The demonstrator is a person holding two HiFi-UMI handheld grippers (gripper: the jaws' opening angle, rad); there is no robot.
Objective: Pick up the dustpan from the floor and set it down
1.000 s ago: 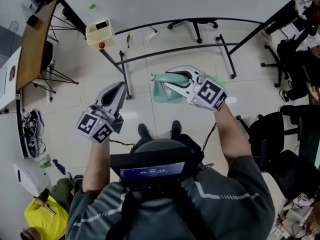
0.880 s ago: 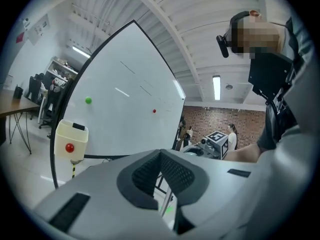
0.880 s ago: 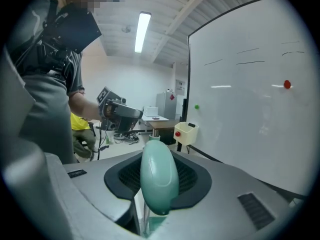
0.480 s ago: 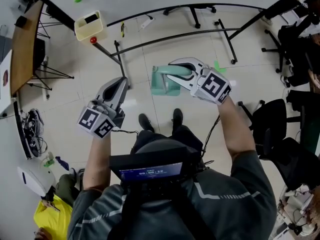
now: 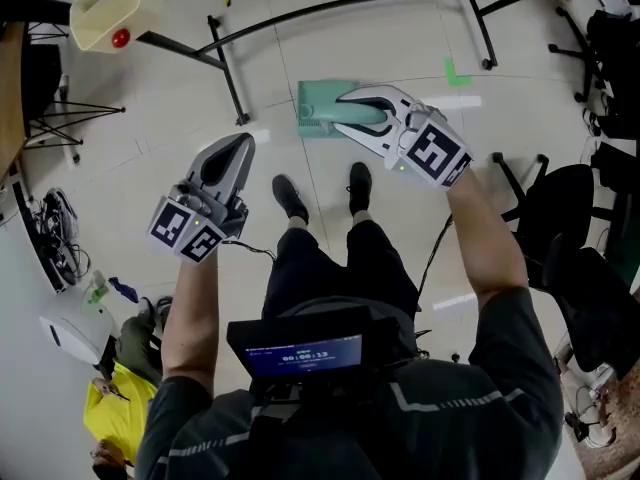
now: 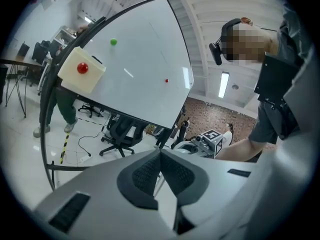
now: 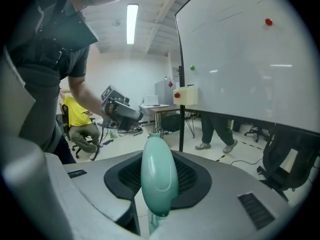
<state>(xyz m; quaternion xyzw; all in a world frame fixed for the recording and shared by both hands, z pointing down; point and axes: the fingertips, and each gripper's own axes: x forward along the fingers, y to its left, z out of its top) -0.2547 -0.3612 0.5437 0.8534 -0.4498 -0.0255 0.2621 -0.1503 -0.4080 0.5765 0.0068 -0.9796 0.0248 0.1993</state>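
Note:
A mint-green dustpan (image 5: pixel 318 120) is near the floor ahead of the person's shoes, its pan towards the left of the head view. My right gripper (image 5: pixel 352 116) is shut on its rounded handle (image 7: pixel 159 174), which stands upright between the dark pads in the right gripper view. I cannot tell whether the pan touches the floor. My left gripper (image 5: pixel 238 150) hovers to the left of the dustpan and apart from it. Its jaws (image 6: pixel 160 168) are shut together with nothing between them.
The black legs of a whiteboard stand (image 5: pixel 222 56) cross the floor just beyond the dustpan. A cream box with a red button (image 5: pixel 108 10) hangs at upper left. Office chairs (image 5: pixel 565 208) stand at right. A person in yellow (image 5: pixel 118 413) sits at lower left, near cables (image 5: pixel 45 238).
Both grippers have sunk towards the floor as the person bent down, and the floor looks closer. The dustpan stayed in the right gripper. The left gripper stayed shut and empty.

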